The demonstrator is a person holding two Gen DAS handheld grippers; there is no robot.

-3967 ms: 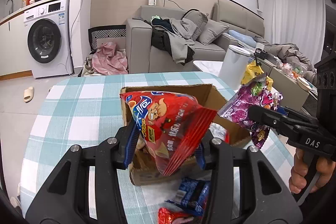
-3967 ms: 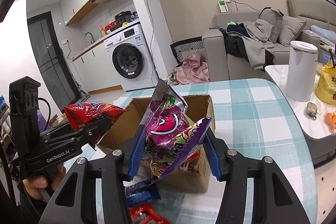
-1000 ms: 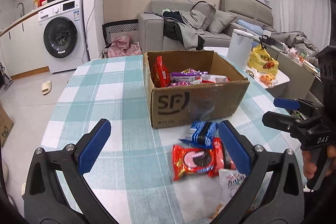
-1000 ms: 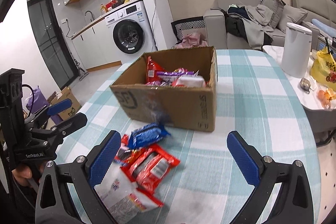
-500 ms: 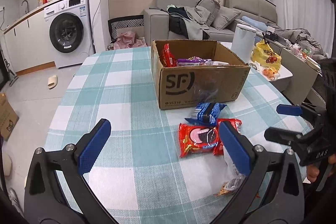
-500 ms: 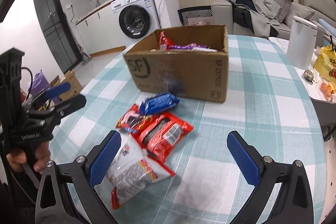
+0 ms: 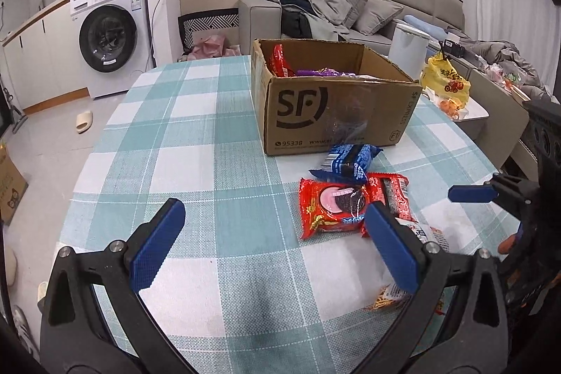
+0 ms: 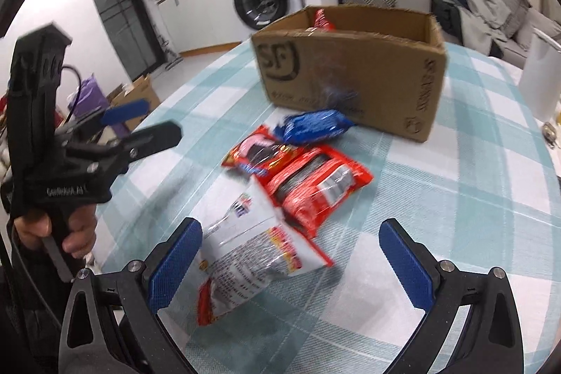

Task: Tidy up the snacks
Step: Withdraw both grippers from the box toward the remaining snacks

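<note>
A brown SF cardboard box (image 7: 333, 114) (image 8: 350, 72) stands on the checked tablecloth with red and purple snack bags (image 7: 280, 62) inside. In front of it lie a blue cookie pack (image 7: 347, 162) (image 8: 315, 127), a red Oreo pack (image 7: 329, 207) (image 8: 259, 156), a second red pack (image 7: 391, 193) (image 8: 315, 184) and a white-and-red snack bag (image 8: 252, 255). My left gripper (image 7: 275, 244) (image 8: 140, 121) hangs open above the cloth, left of the packs. My right gripper (image 8: 291, 262) (image 7: 470, 193) is open, low over the white bag's right end.
The table (image 7: 182, 128) has bare cloth on its left half and drops off at a rounded edge. Beyond it are a washing machine (image 7: 108, 34), a grey sofa (image 7: 333, 13), a white bin (image 7: 408, 41) and a yellow bag (image 7: 445, 83). A hand (image 8: 73, 233) grips the left handle.
Four seconds ago each gripper held a snack bag over the box; both bags now sit inside. Both grippers have since pulled back toward the near edge, the right one lowering over the loose packs.
</note>
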